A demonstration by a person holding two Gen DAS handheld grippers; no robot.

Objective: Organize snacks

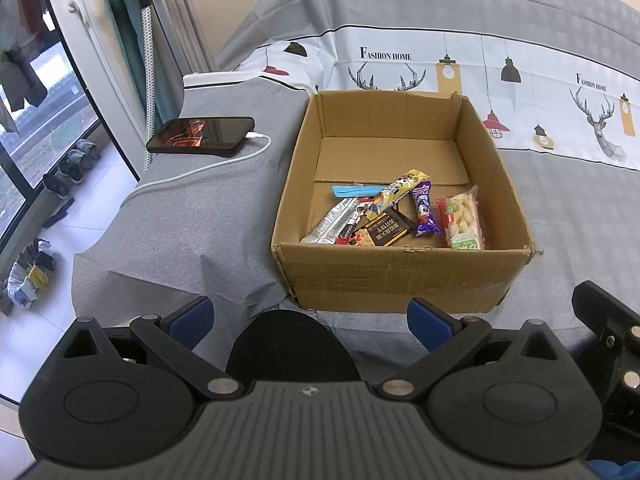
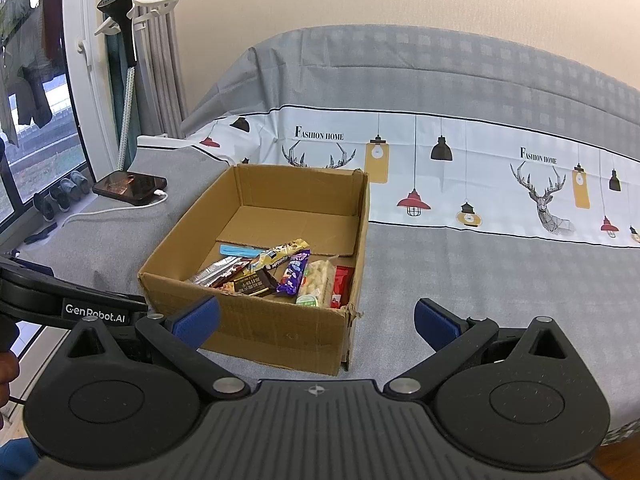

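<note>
Snacks lie heaped against the near wall of the cardboard box, which sits on the bed near its left edge. Left gripper and right gripper hover spread and empty before it, probably so that either can reach in.

Ahead of the left gripper stands an open cardboard box on the covered bed, slightly to its right. The same box sits ahead and left of the right gripper. Snack packets lie piled in the box's near half, toward both grippers; its far half is bare floor. A phone lies left of the box and further off, a charging cable running from it back toward the bed's near-left edge. Shoes sit on the floor far left.
</note>
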